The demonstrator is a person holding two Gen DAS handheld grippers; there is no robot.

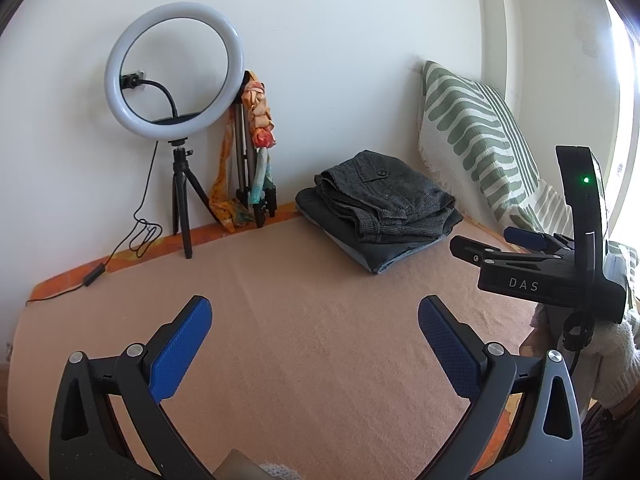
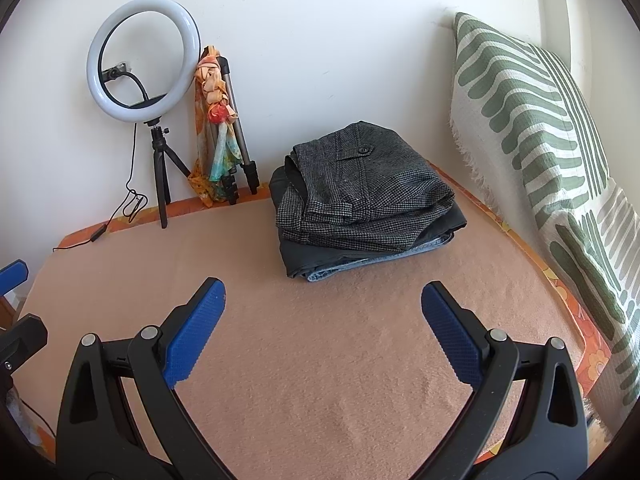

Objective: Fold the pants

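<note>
Blue-padded fingers (image 1: 182, 348) of the left gripper (image 1: 314, 336) spread wide, hovering low over the peach blanket (image 1: 288, 312) and gripping nothing. Likewise spread and empty on the right gripper (image 2: 322, 328), held above the same blanket, angled toward the far wall. In the left wrist view, seen from the side at the right edge, with a green light lit on its black body and a white-gloved hand (image 1: 612, 352) under it. Folded pants (image 2: 360, 196) stacked well ahead of both pairs of fingers, untouched: grey houndstooth pair on top, a dark pair and a denim pair beneath, near the far edge of the blanket. Just beside the stack on the right, a green-striped cushion (image 2: 532, 120) leaning upright. Ring light (image 2: 144, 60) on a small tripod at far left, beside a scarf-draped tripod (image 2: 236, 128).
</note>
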